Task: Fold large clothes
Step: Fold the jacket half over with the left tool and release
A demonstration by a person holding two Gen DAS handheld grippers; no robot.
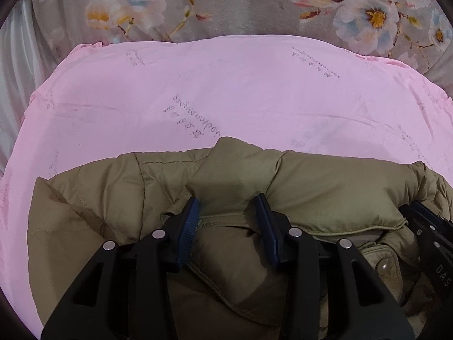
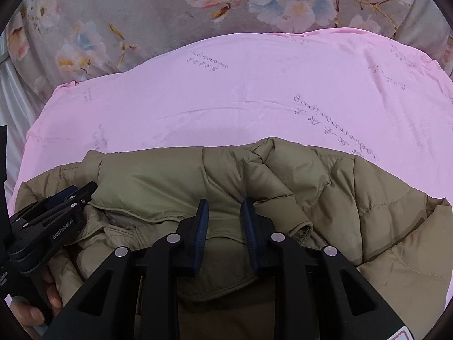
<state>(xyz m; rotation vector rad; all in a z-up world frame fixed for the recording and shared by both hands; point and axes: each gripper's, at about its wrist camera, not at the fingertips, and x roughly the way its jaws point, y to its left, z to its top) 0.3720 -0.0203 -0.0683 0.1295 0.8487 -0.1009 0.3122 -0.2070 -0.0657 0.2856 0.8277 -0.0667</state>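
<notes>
1. A khaki quilted jacket point(image 1: 325, 187) lies bunched on a pink sheet point(image 1: 226, 85) spread over a bed with a floral cover point(image 1: 254, 5); in both wrist views it fills the lower half of the frame, from 3 o'clock round to 9 o'clock.

2. The left tongs point(image 1: 226, 218) stand apart, blue pads either side of a ridge of padded fabric near a seamed edge; whether the pads actually press the cloth cannot be told.

3. The right tongs point(image 2: 225, 221) also stand apart, a narrower gap, straddling a smooth panel of the jacket beside a crumpled fold at 3 o'clock.

4. In the left wrist view the right tongs show at 3 o'clock, just beside a snap button point(image 1: 383, 265); in the right wrist view the left tongs sit at 9 o'clock, the 2 tools near each other along the same edge.

5. Judgement: the step in hand looks like taking hold of the near edge for a fold away toward 12 o'clock.

6. To do it well, each pair of tongs likely needs to close on a full thickness of the puffy fabric, not just the outer shell, which looks slippery.

7. Lifting both sides level and together should keep the fold line straight; the bunched part at 3 o'clock may need smoothing first.
</notes>
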